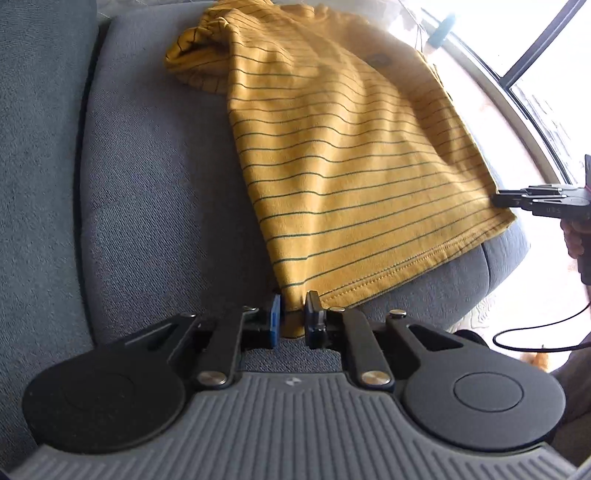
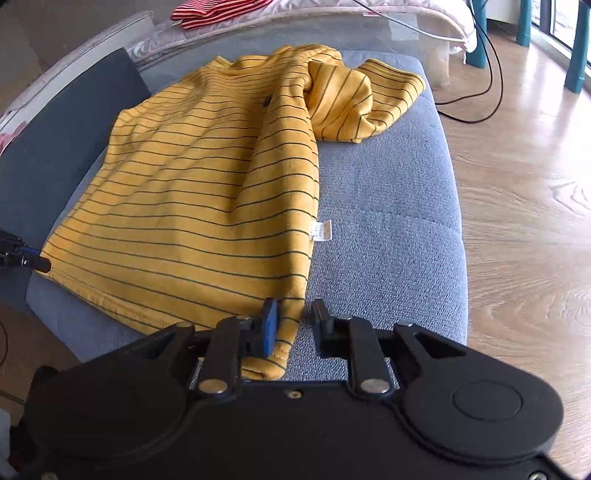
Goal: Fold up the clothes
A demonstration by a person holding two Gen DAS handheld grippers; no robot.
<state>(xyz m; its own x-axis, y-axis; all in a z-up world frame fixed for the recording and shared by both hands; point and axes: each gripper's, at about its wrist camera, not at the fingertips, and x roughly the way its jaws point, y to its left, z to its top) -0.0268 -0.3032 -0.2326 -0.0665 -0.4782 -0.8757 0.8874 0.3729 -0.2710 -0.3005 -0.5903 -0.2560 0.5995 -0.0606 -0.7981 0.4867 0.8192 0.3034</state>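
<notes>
A mustard-yellow shirt with thin dark horizontal stripes [image 2: 192, 192] lies spread across the grey-blue fabric seat cushion of a sofa [image 2: 388, 236], hem nearest both cameras and collar end farthest away. One sleeve [image 2: 354, 107] is bunched and twisted at the far side of the cushion, and a small white care label [image 2: 320, 230] sticks out from the shirt's side seam.

The left gripper [image 1: 293, 317] sits at one hem corner with its jaws only slightly parted; the stitched corner of the shirt [image 1: 332, 155] lies between the blue pad and the black pad, though whether the cloth is actually pinched cannot be told. The right gripper [image 2: 293, 325] sits at the opposite hem corner, its jaws wider apart: the hem corner rests against the blue-padded jaw, while the other jaw stands clear over bare cushion. From the left wrist view the right gripper [image 1: 517, 199] shows at the shirt's far edge, held by a hand [image 1: 576, 236].

Beyond the sofa, a red-and-white striped cloth [image 2: 218, 13] lies on pale quilted bedding [image 2: 406, 18], and a black cable [image 2: 487, 92] trails over the wooden floor [image 2: 524, 221].
</notes>
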